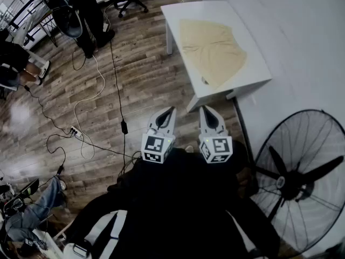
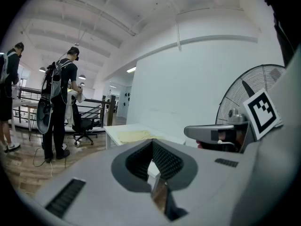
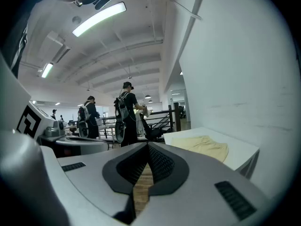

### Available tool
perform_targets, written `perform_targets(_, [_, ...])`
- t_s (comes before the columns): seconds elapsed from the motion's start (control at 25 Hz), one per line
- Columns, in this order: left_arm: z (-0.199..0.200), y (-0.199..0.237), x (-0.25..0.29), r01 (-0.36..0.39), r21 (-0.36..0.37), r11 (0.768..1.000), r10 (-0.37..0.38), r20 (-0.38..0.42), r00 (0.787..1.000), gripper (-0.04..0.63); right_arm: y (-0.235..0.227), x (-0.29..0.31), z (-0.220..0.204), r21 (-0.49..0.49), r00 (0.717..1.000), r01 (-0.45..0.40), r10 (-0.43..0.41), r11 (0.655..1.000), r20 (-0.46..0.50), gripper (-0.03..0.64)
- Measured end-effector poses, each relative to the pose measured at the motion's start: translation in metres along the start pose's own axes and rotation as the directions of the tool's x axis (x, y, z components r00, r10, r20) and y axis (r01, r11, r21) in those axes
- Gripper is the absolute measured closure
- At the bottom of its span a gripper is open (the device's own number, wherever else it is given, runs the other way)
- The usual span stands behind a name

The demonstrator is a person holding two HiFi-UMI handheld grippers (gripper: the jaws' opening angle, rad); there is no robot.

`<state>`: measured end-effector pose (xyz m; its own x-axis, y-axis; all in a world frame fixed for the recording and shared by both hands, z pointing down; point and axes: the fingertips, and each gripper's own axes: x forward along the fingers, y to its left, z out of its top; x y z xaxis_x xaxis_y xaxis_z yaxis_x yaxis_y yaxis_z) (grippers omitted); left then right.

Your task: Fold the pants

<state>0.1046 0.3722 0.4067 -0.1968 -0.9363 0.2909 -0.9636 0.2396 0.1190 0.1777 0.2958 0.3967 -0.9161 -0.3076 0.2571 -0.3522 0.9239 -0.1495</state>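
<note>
Pale yellow pants (image 1: pixel 211 50) lie spread flat on a small white table (image 1: pixel 251 79) against the white wall; the same pants (image 3: pixel 203 145) show in the right gripper view and, far off, the pants (image 2: pixel 132 135) show in the left gripper view. My left gripper (image 1: pixel 172 109) and right gripper (image 1: pixel 205 109) are held close to my body, side by side, short of the table's near edge. Both are shut with nothing between the jaws, and neither touches the pants.
A big black standing fan (image 1: pixel 298 176) is at my right, close to the right gripper. Cables (image 1: pixel 91 99) and a power strip (image 1: pixel 75 133) trail over the wooden floor at left. People (image 3: pixel 128 111) stand by desks and an office chair (image 2: pixel 83 125) farther back.
</note>
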Motion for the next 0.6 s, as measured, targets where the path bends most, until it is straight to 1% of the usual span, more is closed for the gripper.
perform_targets(0.12, [0.005, 0.002, 0.000, 0.004, 0.003, 1.000, -0.004, 0.013, 1.000, 0.592, -0.003, 0.003, 0.001, -0.037, 1.000, 0.004, -0.003, 0.999, 0.026, 0.612])
perform_targets(0.2, [0.007, 0.003, -0.001, 0.005, 0.009, 1.000, -0.005, 0.019, 1.000, 0.592, -0.003, 0.004, 0.001, -0.045, 1.000, 0.005, -0.004, 0.999, 0.030, 0.612])
perform_targets(0.4, [0.005, 0.004, -0.005, 0.012, 0.015, 1.000, -0.013, 0.023, 1.000, 0.592, 0.002, 0.002, -0.001, -0.029, 0.999, 0.009, -0.008, 1.000, 0.036, 0.612])
perform_targets(0.6, [0.004, 0.015, -0.007, 0.030, 0.021, 0.999, -0.031, 0.032, 0.999, 0.592, 0.010, 0.009, -0.002, -0.013, 0.999, 0.009, -0.009, 1.000, 0.047, 0.612])
